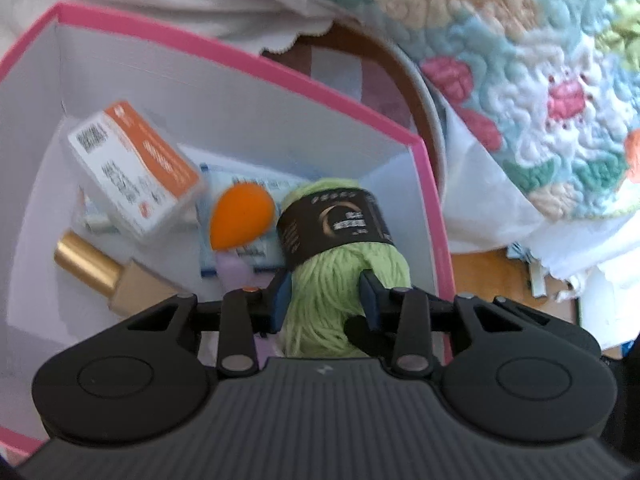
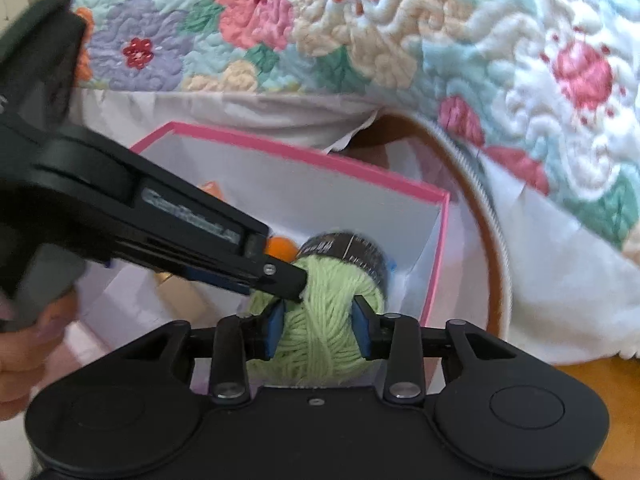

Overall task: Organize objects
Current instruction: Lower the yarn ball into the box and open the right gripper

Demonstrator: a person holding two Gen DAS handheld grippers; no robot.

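Observation:
A light green yarn ball with a black paper band sits in the near right corner of a pink-rimmed white box. My left gripper is shut on the yarn, its blue pads pressing both sides. In the right wrist view the same yarn sits between the blue pads of my right gripper, which is also shut on it. The left gripper's black body reaches in from the left and touches the yarn. The box shows behind it.
Inside the box lie an orange and white packet, an orange teardrop sponge, a gold-capped bottle and a flat blue-white pack. A floral quilt and a round wooden hoop lie behind and right.

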